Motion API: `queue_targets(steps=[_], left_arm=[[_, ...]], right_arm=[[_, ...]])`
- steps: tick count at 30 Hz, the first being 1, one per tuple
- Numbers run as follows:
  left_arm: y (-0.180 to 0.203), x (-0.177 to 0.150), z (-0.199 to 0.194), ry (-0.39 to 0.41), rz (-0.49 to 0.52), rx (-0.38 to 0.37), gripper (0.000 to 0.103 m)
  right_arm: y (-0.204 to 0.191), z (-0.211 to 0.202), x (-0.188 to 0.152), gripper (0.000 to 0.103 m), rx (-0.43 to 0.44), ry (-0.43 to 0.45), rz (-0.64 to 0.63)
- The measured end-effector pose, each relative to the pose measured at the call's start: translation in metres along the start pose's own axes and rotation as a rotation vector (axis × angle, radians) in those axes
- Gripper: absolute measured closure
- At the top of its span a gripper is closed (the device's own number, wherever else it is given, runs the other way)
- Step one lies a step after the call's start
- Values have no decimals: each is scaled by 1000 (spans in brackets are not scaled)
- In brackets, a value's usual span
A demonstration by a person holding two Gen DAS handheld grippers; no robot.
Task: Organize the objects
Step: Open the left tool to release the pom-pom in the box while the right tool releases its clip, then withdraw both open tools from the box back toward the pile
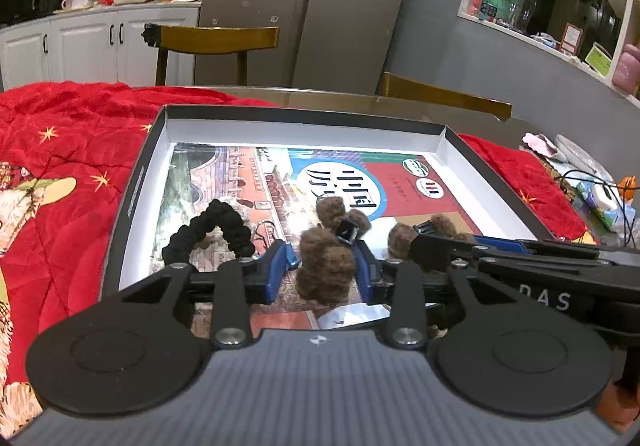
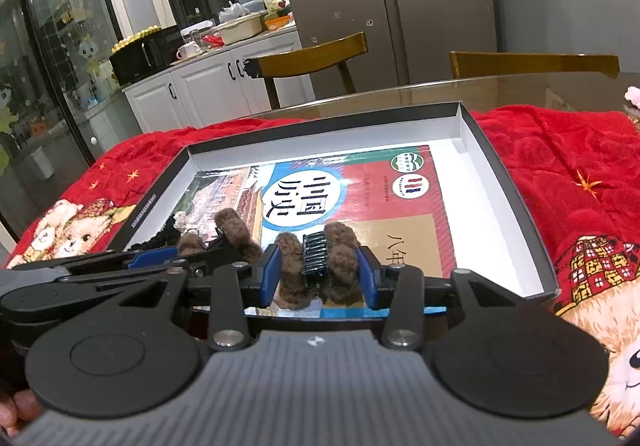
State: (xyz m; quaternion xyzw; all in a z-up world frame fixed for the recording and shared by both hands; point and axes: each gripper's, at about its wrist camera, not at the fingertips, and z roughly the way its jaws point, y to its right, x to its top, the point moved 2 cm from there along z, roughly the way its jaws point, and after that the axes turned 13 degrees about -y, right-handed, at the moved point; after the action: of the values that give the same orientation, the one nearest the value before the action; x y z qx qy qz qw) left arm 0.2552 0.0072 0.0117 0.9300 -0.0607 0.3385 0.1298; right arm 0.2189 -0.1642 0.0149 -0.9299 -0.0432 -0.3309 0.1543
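A shallow black-rimmed box tray [image 1: 132,197] [image 2: 500,173] lies on a red blanket, with a colourful book [image 1: 248,173] [image 2: 380,197] flat inside it. One fuzzy brown hair claw [image 1: 326,266] rests on the book between the blue pads of my left gripper [image 1: 326,258]; the left pad stands just off it, so that gripper is open. My right gripper [image 2: 318,262] is shut on a second fuzzy brown claw [image 2: 344,258] with black teeth, low over the book. A black scrunchie [image 1: 216,221] lies in the tray left of both.
The red bear-print blanket [image 1: 72,149] [image 2: 580,173] covers the table around the tray. Two wooden chairs [image 1: 216,37] [image 1: 440,93] stand behind the table. Small clutter and cables [image 1: 600,197] sit at the table's right end. A fridge and kitchen cabinets are further back.
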Motion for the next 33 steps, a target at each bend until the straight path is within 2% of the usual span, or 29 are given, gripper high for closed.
queue_targets(steps=[3, 7, 14, 18, 24, 30, 33], left_arm=[[-4, 2, -1, -8, -22, -22, 52], [-4, 2, -4, 8, -26, -17, 48], [-3, 5, -12, 38, -31, -16, 39], [-2, 7, -19, 59, -30, -12, 36], [-2, 12, -33, 60, -45, -76, 34], [5, 15, -63, 118, -39, -105, 34], [10, 11, -88, 170, -49, -87, 33]], right_arm=[[3, -2, 1, 54, 18, 7, 14], [5, -6, 2, 39, 27, 24, 32], [7, -21, 5, 27, 58, 94, 50], [6, -28, 7, 23, 57, 120, 41], [4, -43, 12, 19, 76, 155, 33], [-10, -86, 17, 15, 82, 265, -7], [-19, -111, 14, 10, 97, 326, -41]])
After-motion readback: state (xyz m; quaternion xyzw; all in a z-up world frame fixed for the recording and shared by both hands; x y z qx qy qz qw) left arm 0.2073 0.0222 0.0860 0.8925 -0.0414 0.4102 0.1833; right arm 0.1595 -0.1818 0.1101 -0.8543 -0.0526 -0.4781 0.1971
